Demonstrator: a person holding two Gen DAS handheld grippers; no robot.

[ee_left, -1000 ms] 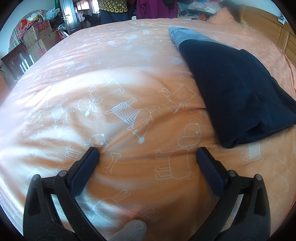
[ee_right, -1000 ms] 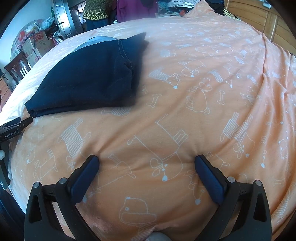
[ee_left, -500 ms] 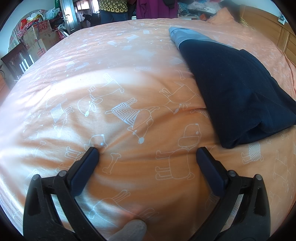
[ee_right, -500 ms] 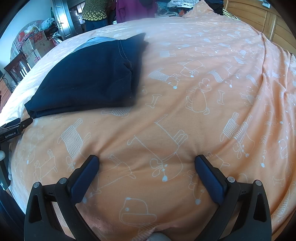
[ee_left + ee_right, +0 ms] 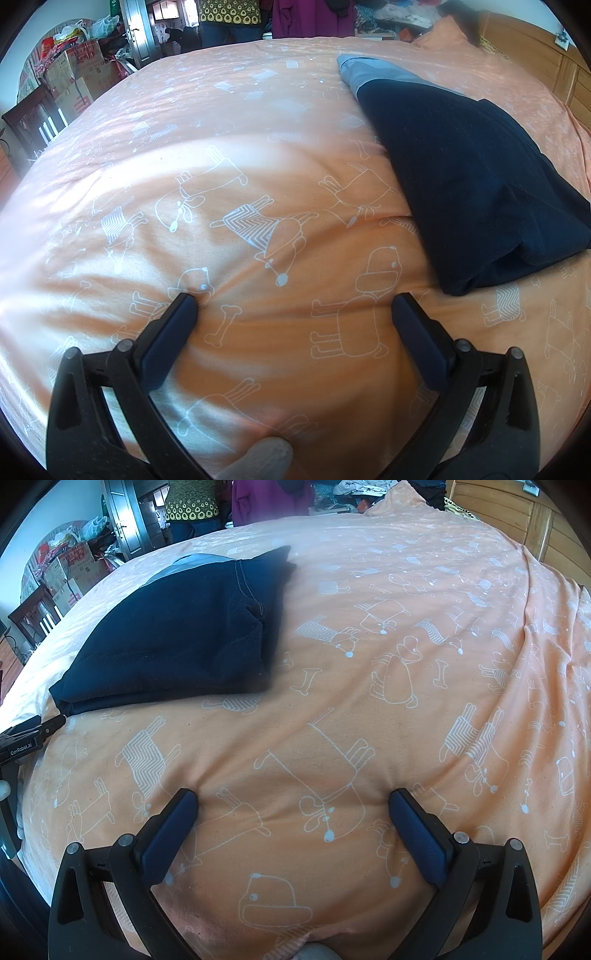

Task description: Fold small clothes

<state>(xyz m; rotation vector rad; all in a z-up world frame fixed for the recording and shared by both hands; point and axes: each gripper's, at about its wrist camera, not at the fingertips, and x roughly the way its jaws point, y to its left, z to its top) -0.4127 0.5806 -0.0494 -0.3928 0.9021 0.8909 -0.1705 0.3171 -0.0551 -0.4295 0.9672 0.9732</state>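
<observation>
A folded dark navy garment (image 5: 469, 177) lies on the orange bedspread (image 5: 258, 155), with a grey-blue piece (image 5: 373, 72) under its far end. In the right wrist view the garment (image 5: 184, 635) lies at the upper left. My left gripper (image 5: 295, 310) is open and empty, its fingertips pressing into the bedspread, left of and nearer than the garment. My right gripper (image 5: 291, 801) is open and empty, also resting on the bedspread (image 5: 406, 664), right of and nearer than the garment. The tip of the left gripper (image 5: 40, 729) shows at the left edge there.
A wooden headboard (image 5: 535, 48) stands at the right. Cardboard boxes and bags (image 5: 74, 74) and a dark chair (image 5: 33, 118) stand at the far left. People (image 5: 229, 18) stand beyond the bed's far side.
</observation>
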